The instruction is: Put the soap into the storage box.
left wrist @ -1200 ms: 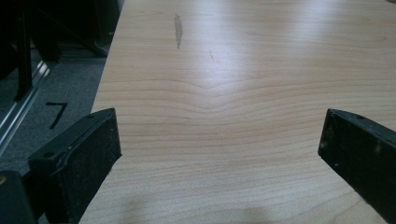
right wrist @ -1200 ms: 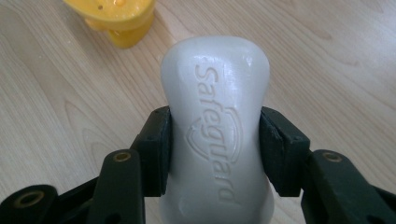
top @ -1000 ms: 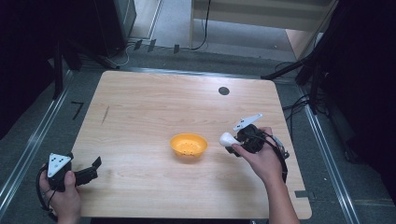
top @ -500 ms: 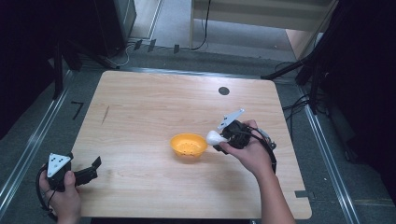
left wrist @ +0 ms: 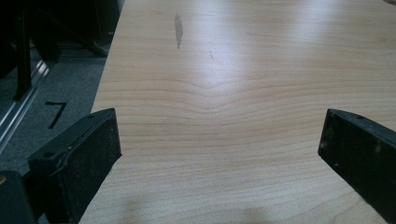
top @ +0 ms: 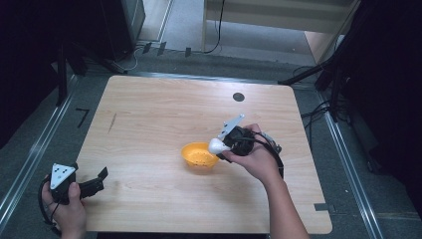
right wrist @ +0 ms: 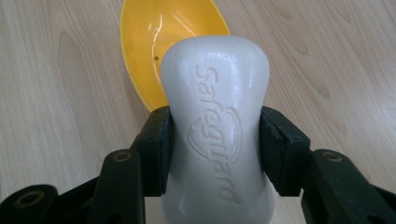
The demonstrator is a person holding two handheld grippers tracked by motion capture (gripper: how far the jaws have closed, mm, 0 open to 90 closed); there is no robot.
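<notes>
My right tongs are clenched on a white bar of soap, the two black jaws pressing its narrow waist from either side. In the right gripper view the embossed word "Safeguard" runs along the bar's face, and the bar's far end sticks out past the jaw tips over the near rim of the yellow bowl. From the high view I see the same soap at the right edge of that bowl, which sits on the bench a little right of centre and nearer my side than the far edge. Whether the soap touches the rim I cannot tell; it looks held just above it. My right hand wraps the gripper body, with the grey three-cornered plate tilted up toward the far side.

My left tongs rest at the near left corner of the bench, well apart from the bowl, held in my left hand. In the left gripper view the tongs are released, jaws spread wide with bare wood between them, and a dark streak in the grain lies farther off.

A small dark round spot sits on the bench near its far edge.
</notes>
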